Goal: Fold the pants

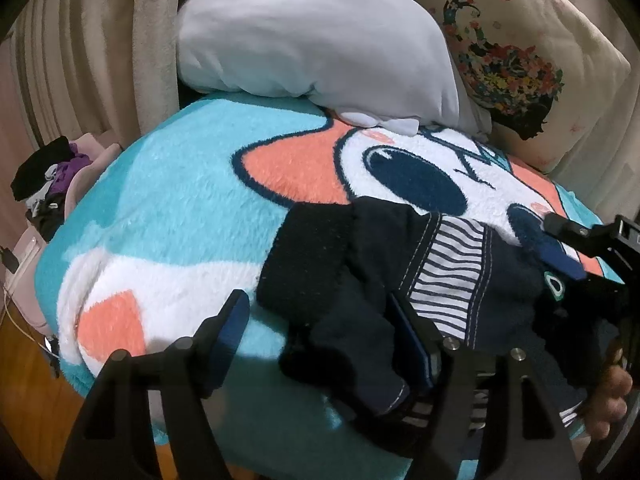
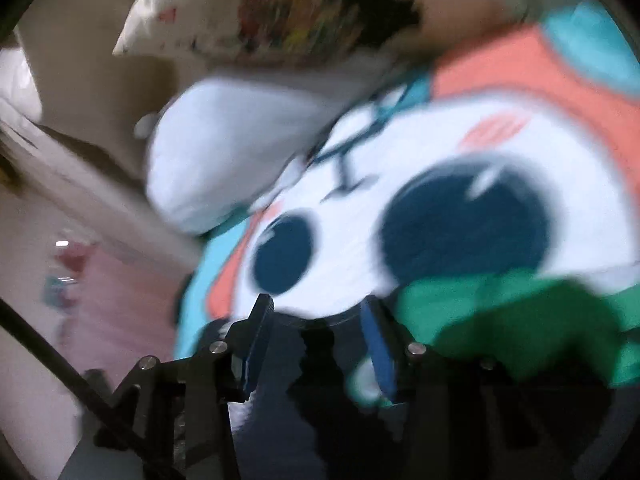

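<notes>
1. Your dark navy fleece pants with the striped pocket lining lie bunched on the fluffy turquoise, white and coral cartoon blanket, near its front edge, with the black ribbed cuff or waistband turned toward the pillows.
2. Your left gripper stands with its jaws spread apart. One blue-padded finger rests against the pants; the other hangs over bare blanket. It grips nothing.
3. Your right gripper also shows its fingers apart in its own blurred view. Dark cloth lies beneath it, but I cannot tell whether it touches. A green cloth sits just beside its right finger.
4. Expect the pants to be light, soft and floppy. They will likely sag and cling to the plush pile rather than slide, so lift instead of dragging.
5. Take hold at the ribbed band or a stitched seam, where the layers are thick and less likely to slip from the pads.
6. Open blanket lies to the left and ahead, good room for spreading. The pale grey pillow and the printed cream cushion close off the far side, and the blanket's left edge drops toward the wooden floor.
</notes>
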Action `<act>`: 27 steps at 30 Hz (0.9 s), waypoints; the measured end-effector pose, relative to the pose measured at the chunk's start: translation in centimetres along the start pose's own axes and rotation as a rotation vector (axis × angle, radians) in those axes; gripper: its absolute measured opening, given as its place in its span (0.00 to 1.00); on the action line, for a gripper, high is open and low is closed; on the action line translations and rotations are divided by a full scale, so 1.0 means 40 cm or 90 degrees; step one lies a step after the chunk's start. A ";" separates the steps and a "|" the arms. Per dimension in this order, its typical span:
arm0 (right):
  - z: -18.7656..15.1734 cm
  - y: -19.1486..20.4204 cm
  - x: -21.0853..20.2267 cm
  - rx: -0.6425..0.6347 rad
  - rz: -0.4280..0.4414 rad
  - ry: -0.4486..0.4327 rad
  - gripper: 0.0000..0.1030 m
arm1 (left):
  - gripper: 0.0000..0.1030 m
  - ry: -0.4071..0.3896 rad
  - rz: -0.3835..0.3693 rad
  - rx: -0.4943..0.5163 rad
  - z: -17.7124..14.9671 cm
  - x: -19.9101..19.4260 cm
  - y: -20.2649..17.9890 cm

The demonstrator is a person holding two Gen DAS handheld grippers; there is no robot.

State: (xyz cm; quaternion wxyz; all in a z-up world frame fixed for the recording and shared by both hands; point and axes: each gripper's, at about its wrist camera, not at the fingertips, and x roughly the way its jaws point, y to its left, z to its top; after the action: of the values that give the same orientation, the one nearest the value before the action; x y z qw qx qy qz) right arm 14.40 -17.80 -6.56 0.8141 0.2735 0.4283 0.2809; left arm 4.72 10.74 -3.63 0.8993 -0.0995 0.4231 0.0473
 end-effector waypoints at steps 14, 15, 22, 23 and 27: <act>-0.038 -0.202 -0.489 0.062 -0.215 -0.294 0.70 | 0.68 0.005 -0.063 -0.032 0.024 -0.105 0.005; -0.051 -0.205 -0.510 0.062 -0.225 -0.305 0.70 | 0.68 0.001 -0.068 -0.022 0.027 -0.115 -0.008; -0.156 -0.289 -0.581 0.098 -0.248 -0.307 0.71 | 0.69 0.022 -0.139 0.078 0.040 -0.136 -0.172; -0.170 -0.296 -0.580 0.096 -0.247 -0.304 0.71 | 0.69 0.036 -0.160 0.093 0.048 -0.131 -0.209; -0.211 -0.301 -0.565 0.073 -0.238 -0.284 0.71 | 0.69 0.057 -0.229 0.151 0.079 -0.129 -0.339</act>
State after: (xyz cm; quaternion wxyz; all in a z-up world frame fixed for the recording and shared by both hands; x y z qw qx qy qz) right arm -0.85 -40.04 -6.61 0.9089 0.2907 0.2969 0.0342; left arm 6.11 -1.82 4.21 0.8790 -0.0692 0.4405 -0.1687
